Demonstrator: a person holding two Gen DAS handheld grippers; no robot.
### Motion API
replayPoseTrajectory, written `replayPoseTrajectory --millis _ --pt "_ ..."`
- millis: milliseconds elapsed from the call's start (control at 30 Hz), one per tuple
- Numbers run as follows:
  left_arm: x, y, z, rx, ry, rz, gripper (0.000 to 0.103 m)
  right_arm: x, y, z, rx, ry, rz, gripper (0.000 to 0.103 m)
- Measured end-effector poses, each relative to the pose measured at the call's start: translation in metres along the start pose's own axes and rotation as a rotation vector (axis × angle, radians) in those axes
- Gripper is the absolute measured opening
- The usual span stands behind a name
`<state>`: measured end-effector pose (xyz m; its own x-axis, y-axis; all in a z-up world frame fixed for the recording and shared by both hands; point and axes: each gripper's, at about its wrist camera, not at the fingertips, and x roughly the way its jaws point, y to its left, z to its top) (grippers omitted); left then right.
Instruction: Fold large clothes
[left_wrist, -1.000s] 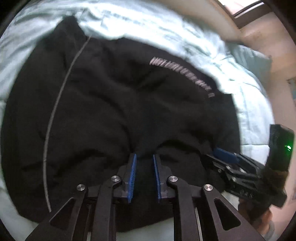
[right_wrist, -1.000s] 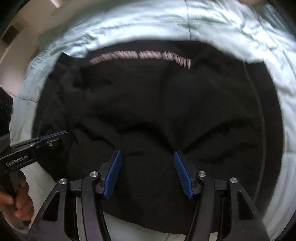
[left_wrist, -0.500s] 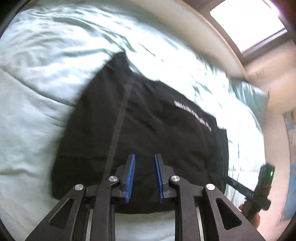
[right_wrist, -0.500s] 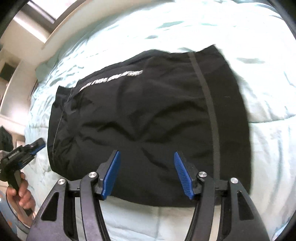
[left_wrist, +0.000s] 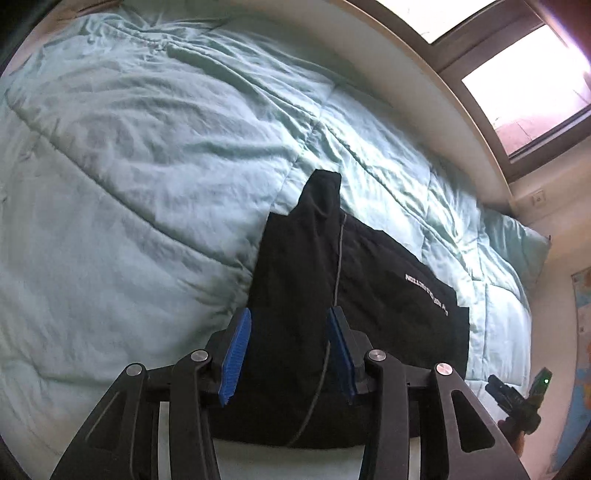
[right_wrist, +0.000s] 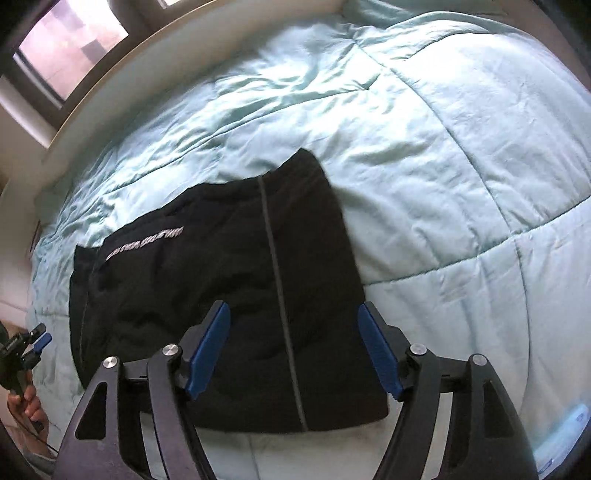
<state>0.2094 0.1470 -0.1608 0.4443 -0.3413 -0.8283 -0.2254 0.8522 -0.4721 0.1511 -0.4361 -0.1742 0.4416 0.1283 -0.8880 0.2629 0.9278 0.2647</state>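
The black garment (left_wrist: 295, 295) lay folded flat on the pale green quilt (left_wrist: 147, 147), its thin grey stripe (right_wrist: 275, 280) running from 12 toward 6 o'clock in the right wrist view and its white lettering (right_wrist: 144, 243) at about 10 o'clock of the fabric. The left gripper (left_wrist: 289, 354) hung above the garment's near edge, blue pads parted to a middling gap that had just been widening, nothing pinched between them. The right gripper (right_wrist: 295, 349) stood spread wide, also just opening, clear of the cloth. A window (left_wrist: 528, 81) sat at 2 o'clock in the left wrist view.
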Motion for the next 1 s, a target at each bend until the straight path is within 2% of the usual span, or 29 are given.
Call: replayPoseTrajectory --millis 100,200,267,433,533,733,767,900,1000 --pt "0.018 0.008 0.013 0.0 0.025 -0.006 0.044 0.013 -0.005 0.008 0.005 0.011 -0.01 0.077" --pt "0.045 0.014 0.018 -0.02 0.124 -0.073 0.044 0.036 -0.012 0.014 0.012 0.046 -0.006 0.077" --pt "0.054 0.015 0.02 -0.024 0.14 -0.11 0.044 0.05 -0.014 0.014 0.009 0.066 0.001 0.077" --pt "0.081 0.02 0.026 -0.023 0.168 -0.063 0.044 0.083 -0.018 0.015 0.001 0.107 0.003 0.077" --pt "0.101 0.024 0.029 -0.019 0.2 -0.064 0.045 0.1 -0.022 0.015 0.003 0.127 0.007 0.077" --pt "0.141 0.034 0.026 -0.07 0.285 -0.151 0.063 0.124 -0.039 0.019 0.076 0.173 0.126 0.086" --pt "0.148 0.036 0.025 -0.084 0.304 -0.172 0.066 0.13 -0.042 0.019 0.094 0.191 0.175 0.086" --pt "0.165 0.041 0.018 -0.13 0.356 -0.242 0.069 0.143 -0.036 0.018 0.084 0.251 0.281 0.09" --pt "0.169 0.038 0.016 -0.109 0.363 -0.259 0.071 0.15 -0.025 0.017 0.032 0.276 0.289 0.096"
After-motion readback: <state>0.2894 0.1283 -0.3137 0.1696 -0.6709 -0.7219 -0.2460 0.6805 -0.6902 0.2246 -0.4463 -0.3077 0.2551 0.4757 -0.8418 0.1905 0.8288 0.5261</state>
